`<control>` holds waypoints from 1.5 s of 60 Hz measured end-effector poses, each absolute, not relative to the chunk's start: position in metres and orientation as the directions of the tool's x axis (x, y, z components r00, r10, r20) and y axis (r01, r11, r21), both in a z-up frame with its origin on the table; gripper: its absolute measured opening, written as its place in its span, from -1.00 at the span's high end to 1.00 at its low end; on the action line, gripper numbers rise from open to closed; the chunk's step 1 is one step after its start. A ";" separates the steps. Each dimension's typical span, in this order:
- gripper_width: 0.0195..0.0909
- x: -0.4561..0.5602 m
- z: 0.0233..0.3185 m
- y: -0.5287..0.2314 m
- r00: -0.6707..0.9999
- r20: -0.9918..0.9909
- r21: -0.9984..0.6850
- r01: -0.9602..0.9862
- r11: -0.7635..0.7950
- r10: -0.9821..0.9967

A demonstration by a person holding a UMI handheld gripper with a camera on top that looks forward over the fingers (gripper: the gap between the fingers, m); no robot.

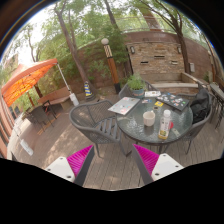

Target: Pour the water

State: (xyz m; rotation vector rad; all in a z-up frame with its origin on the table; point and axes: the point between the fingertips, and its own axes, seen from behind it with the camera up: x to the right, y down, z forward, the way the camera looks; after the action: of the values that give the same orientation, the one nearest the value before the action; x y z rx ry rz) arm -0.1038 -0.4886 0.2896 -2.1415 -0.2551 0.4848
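Outdoors on a wooden deck (110, 165), under tall trees (80, 30) and beside a stone wall (155, 55), a round glass table (135, 125) stands with metal chairs (100, 130) around it. Off beyond the chairs, an orange patio umbrella (28, 78) shades another seating spot. On the table lie flat papers (124, 105), a potted plant (135, 84) and a tray of small items (172, 101). Nearer the gripper, a white cup (149, 118) and a small bottle with yellow liquid (164, 126) stand close together on the glass. The gripper (113, 160) hangs well back from the table, its pink pads (80, 160) spread wide apart with nothing between them.
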 end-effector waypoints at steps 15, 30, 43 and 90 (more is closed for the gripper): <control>-0.79 -0.153 0.288 -0.449 0.955 -0.186 -0.839 -0.032 -0.544 0.230; -0.72 -0.168 0.270 -0.424 0.974 -0.183 -0.843 -0.085 -0.531 0.136; -0.68 -0.059 0.215 -0.356 0.999 -0.020 -0.897 -0.037 -0.441 -0.043; -0.22 0.095 0.078 -0.121 0.972 -0.024 -0.984 -0.065 -0.168 -0.232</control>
State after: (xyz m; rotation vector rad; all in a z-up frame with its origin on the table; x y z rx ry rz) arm 0.0946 -0.1214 0.0781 -1.7379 0.2227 -0.1499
